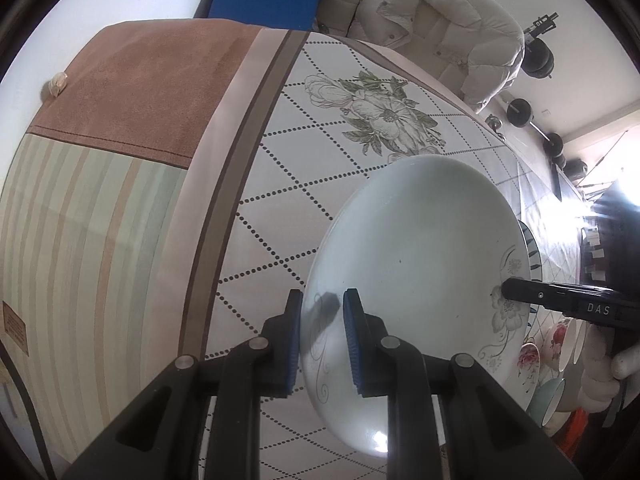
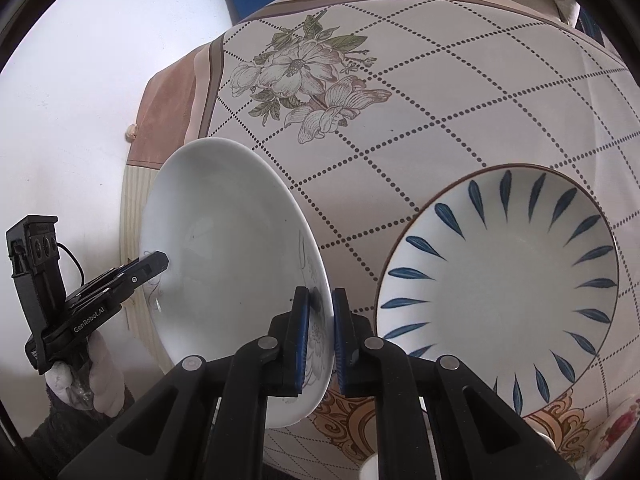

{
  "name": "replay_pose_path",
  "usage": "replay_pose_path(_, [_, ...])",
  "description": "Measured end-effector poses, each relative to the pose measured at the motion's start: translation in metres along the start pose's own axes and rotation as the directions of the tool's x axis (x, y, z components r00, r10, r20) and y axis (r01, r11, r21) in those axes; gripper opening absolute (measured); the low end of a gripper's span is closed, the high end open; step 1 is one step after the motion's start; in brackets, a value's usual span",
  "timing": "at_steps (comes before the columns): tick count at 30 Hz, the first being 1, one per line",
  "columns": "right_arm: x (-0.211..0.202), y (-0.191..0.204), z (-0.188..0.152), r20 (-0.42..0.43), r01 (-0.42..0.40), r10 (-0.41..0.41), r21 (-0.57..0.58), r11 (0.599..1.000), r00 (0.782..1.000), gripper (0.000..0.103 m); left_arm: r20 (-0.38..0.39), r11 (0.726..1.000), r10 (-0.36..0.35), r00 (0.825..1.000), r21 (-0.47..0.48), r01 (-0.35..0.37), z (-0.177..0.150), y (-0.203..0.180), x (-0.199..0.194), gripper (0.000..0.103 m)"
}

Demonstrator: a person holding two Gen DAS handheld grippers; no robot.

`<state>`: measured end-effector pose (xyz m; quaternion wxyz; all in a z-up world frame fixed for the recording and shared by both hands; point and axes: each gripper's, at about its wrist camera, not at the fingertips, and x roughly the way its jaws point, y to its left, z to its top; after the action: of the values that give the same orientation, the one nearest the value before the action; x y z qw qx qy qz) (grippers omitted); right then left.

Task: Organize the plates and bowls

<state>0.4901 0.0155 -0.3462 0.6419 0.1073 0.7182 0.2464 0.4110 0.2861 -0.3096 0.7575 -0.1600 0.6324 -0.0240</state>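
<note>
**White plate held at both rims**

Worktop [image 2: 460, 80], floral dotted cloth. White plate [image 1: 412, 248] up off it, tilted, just beside the blue-leaf plate [image 2: 500, 280], which lies flat. Floral bowls [image 1: 560, 340] past the white plate's far edge. Left tool [image 1: 322, 344] clamped on white plate's near rim; right tool [image 2: 320, 336] clamped on opposite rim.

Your left gripper [image 1: 322, 344] has its blue-padded fingers [image 1: 356, 344] straddling a rim, a gap still showing on the inner side. Your right gripper [image 2: 320, 338] stands likewise at the opposite edge, jaws not quite closed. A white-gloved hand [image 2: 82, 380] holds the left gripper's handle.
</note>
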Motion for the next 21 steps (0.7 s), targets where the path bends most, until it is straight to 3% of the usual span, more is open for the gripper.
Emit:
replay_pose_path(10, [-0.066, -0.06, -0.072, 0.096, -0.021, 0.01, 0.112, 0.993, 0.995, 0.013, -0.01, 0.987, -0.04, 0.999, 0.156, 0.041, -0.024, -0.09, -0.014, 0.018])
replay_pose_path(21, [-0.113, -0.143, -0.174, 0.151, -0.001, -0.038, 0.25, 0.968, 0.988, 0.013, -0.097, 0.945, -0.07, 0.993, 0.312, 0.097, -0.078, -0.191, 0.008, 0.018])
